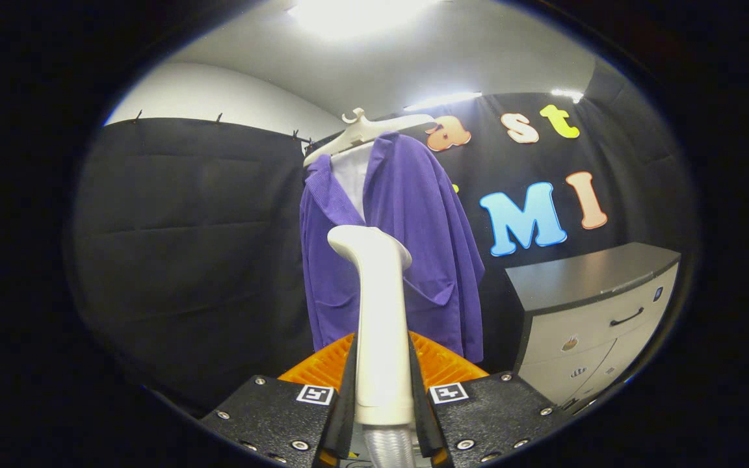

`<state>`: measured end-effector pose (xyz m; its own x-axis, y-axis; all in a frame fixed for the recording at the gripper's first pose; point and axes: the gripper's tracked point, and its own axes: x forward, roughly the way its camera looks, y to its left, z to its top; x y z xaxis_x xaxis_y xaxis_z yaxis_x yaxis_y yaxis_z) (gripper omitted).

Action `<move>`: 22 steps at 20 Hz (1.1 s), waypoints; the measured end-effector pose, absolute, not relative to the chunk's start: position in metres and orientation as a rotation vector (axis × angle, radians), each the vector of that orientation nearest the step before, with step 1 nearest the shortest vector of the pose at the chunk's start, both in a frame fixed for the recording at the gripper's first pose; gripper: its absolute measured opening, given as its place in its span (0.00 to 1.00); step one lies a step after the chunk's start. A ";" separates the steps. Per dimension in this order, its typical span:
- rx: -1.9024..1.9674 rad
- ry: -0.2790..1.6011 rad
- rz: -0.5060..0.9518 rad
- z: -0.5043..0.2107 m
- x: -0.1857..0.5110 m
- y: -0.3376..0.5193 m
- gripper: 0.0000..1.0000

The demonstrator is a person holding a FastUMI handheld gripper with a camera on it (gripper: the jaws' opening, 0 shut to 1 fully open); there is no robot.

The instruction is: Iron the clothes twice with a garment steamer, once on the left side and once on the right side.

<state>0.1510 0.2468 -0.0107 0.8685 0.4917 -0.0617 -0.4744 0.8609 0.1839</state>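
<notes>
**Purple jacket on its hanger, steamer wand gripped upright before it**

Purple, ribbed-looking cloth makes up the jacket (407, 240), which hangs open at the front over a white inner layer (352, 175) showing at the neck. Its lapels fall in a V, the shoulders slope down from a white plastic hanger (361, 130), and the hem ends a little above the gripper's fingers. A patch pocket shows low on each front panel. The fabric hangs fairly smooth, with soft vertical folds along the sleeve on the side toward the cabinet.

The gripper (384, 396) is closed on the garment steamer (381, 312): both fingers press against the sides of its cream-white handle, one on each side, with the handle standing upright between them. The steamer's body is smooth and matte, rising straight from the fingers and then bending at the top into a broader head that tilts toward the jacket. Below the grip, a ribbed grey hose (387, 448) leaves the base of the handle.

The steamer head sits in front of the jacket's lower chest, near the middle of the garment; whether it touches the cloth cannot be told from this angle.

Beyond the fingers, just behind the handle, an orange ridged surface (443, 364) spreads out to both sides. A grey cabinet (595, 305) with a dark top and a black drawer handle stands beside the jacket, against the black cloth wall (186, 247).
</notes>
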 end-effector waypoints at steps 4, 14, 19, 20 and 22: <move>0.180 0.032 0.536 0.034 0.159 0.260 0.39; 0.211 -0.082 0.592 0.118 0.202 0.306 0.39; 0.204 -0.116 0.616 0.146 0.226 0.335 0.39; 0.205 -0.118 0.619 0.150 0.232 0.341 0.39; 0.206 -0.120 0.618 0.158 0.244 0.353 0.39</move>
